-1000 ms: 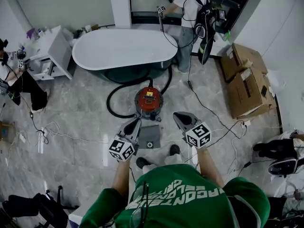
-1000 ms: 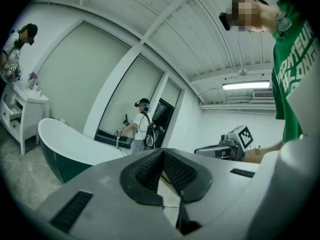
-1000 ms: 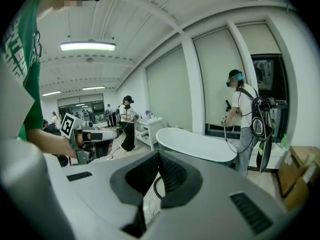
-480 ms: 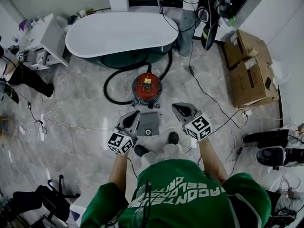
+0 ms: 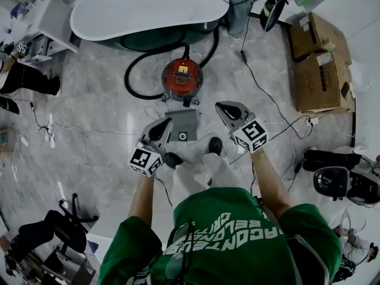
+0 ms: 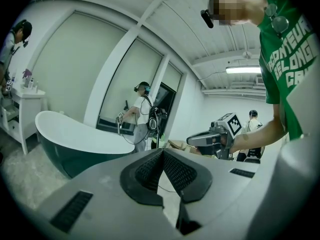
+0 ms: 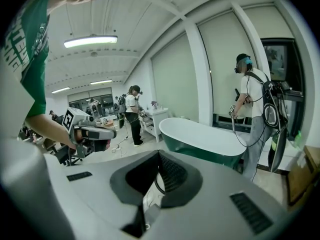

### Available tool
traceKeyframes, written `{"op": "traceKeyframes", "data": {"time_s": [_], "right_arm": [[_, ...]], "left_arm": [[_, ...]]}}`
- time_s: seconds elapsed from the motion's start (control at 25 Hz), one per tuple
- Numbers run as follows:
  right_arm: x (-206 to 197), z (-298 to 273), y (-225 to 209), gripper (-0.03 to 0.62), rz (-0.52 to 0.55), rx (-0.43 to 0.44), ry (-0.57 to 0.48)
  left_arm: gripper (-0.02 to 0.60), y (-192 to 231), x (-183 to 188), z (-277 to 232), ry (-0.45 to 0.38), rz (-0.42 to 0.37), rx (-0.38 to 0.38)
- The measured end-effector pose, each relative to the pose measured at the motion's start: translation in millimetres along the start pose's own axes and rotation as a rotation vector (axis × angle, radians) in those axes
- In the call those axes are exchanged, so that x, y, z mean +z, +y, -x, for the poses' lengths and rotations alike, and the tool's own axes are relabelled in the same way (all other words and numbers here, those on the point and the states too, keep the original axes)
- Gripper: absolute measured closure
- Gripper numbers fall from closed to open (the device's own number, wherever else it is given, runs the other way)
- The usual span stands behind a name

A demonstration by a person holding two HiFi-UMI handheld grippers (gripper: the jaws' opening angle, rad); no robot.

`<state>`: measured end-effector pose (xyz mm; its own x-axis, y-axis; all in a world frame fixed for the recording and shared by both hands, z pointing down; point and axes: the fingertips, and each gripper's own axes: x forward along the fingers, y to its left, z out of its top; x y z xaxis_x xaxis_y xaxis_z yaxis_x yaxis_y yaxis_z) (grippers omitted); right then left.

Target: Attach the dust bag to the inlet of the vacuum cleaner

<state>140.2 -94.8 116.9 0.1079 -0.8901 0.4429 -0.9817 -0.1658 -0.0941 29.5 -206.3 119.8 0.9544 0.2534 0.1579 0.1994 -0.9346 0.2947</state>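
**Lining up for the pickup**

Left gripper (image 5: 166, 124) and right gripper (image 5: 223, 107), both closed on nothing, flank the dust bag (image 5: 185, 123), which lies flat on the floor (image 5: 101, 153) just beside the red vacuum cleaner (image 5: 181, 79), probably positioned to lift it from both sides

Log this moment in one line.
left gripper: shut, empty | right gripper: shut, empty | dust bag: on floor beside vacuum cleaner, unattached

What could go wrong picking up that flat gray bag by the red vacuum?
The dust bag lies flat on the floor, so the left gripper and right gripper, both shut now, might slide over it. The person's feet could also catch the black hose or loose cables nearby.
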Motion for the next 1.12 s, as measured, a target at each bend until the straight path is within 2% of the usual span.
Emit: {"op": "traceKeyframes", "data": {"time_s": [0.28, 0.6, 0.84, 1.12], "right_arm": [[-54, -41, -10, 0.586, -0.021, 0.054, 0.048], [-129, -100, -17, 0.586, 0.01, 0.1, 0.068], [-225, -149, -9, 0.586, 0.048, 0.173, 0.086], [-359, -221, -3, 0.586, 0.118, 0.284, 0.112]], "left_arm": [[0.578, 23, -51, -10, 0.039, 0.033, 0.013], [0.578, 61, -140, -18, 0.083, -0.008, -0.008], [0.578, 86, -243, -17, 0.097, 0.005, -0.037], [0.578, 135, -395, -22, 0.129, -0.009, -0.067]]}}
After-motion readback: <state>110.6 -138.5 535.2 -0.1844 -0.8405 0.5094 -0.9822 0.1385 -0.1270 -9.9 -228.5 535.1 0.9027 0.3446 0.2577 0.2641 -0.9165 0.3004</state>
